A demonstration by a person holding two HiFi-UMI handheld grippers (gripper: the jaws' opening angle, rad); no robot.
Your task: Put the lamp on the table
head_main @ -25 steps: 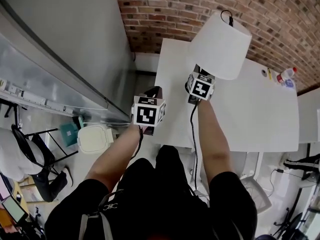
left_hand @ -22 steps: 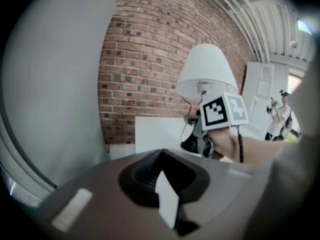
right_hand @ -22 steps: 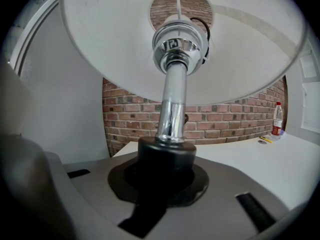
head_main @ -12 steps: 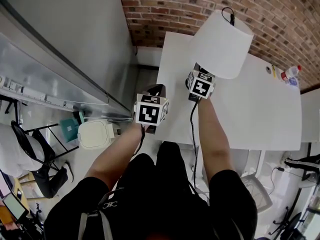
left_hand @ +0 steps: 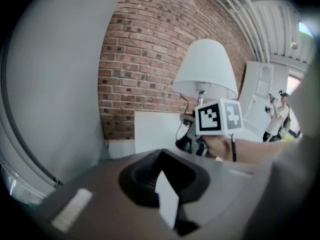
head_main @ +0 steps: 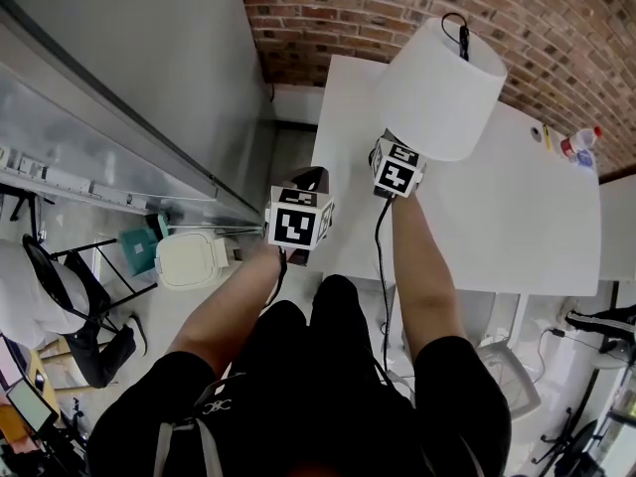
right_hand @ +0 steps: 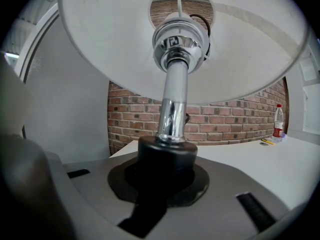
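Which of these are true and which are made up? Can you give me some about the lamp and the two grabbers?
1. The right gripper has its jaws closed on the lamp, low on its stem. True.
2. The lampshade is red. False: it is white.
3. The wall behind the table is brick. True.
4. The left gripper is holding the bottle. False: it holds nothing, and the bottle stands at the table's far corner.
5. The table is black. False: it is white.
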